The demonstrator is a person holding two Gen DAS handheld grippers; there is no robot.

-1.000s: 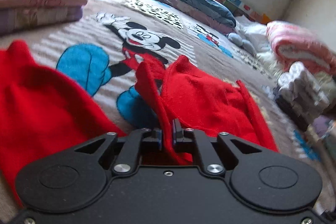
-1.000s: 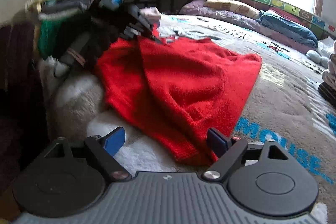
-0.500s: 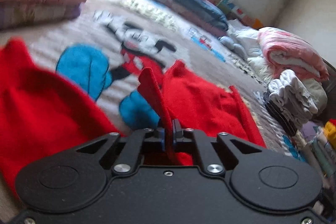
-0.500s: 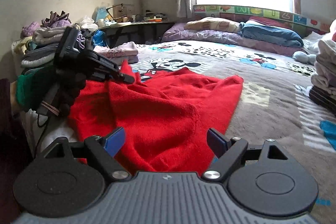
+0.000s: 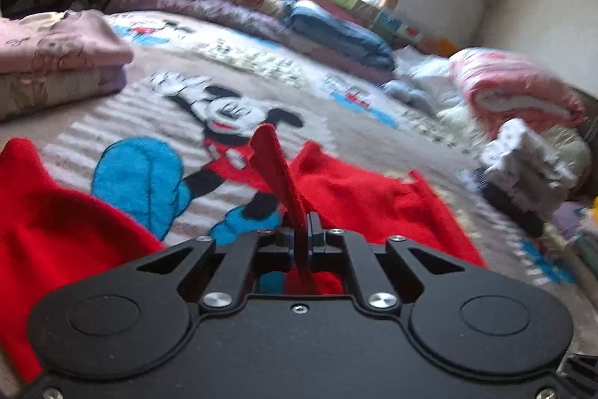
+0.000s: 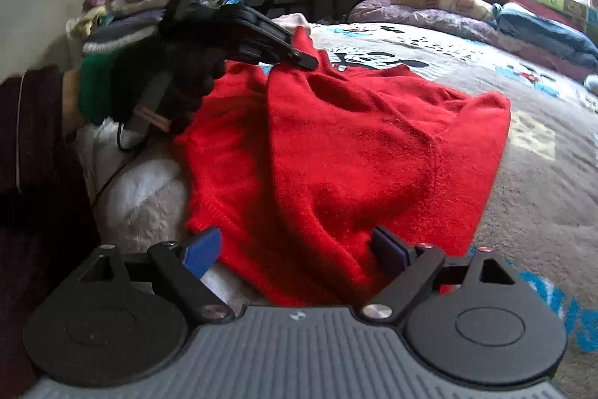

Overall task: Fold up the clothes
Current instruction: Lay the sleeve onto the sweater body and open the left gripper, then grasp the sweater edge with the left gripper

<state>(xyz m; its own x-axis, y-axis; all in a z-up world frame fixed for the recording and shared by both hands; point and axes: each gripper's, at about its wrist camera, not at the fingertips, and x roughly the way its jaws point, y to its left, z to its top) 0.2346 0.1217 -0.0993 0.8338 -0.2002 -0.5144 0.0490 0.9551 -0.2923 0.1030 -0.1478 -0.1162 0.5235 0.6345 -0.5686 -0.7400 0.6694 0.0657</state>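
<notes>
A fuzzy bright red knit sweater [image 6: 347, 152] lies rumpled and partly spread on a bed covered with a grey cartoon-mouse blanket [image 5: 157, 122]. The left hand-held gripper [image 5: 299, 230] is clenched on a raised edge of the red fabric, which stands up as a thin flap between its fingers; in the right wrist view it lifts that edge at the sweater's far side. The right hand-held gripper [image 6: 295, 249] is released, its blue-padded fingers spread wide just above the sweater's near hem. No neat fold shows in the sweater; it looks mid-fold, with flattening and further folds left. A stack of folded pink garments [image 5: 56, 55] sits on the bed beyond.
</notes>
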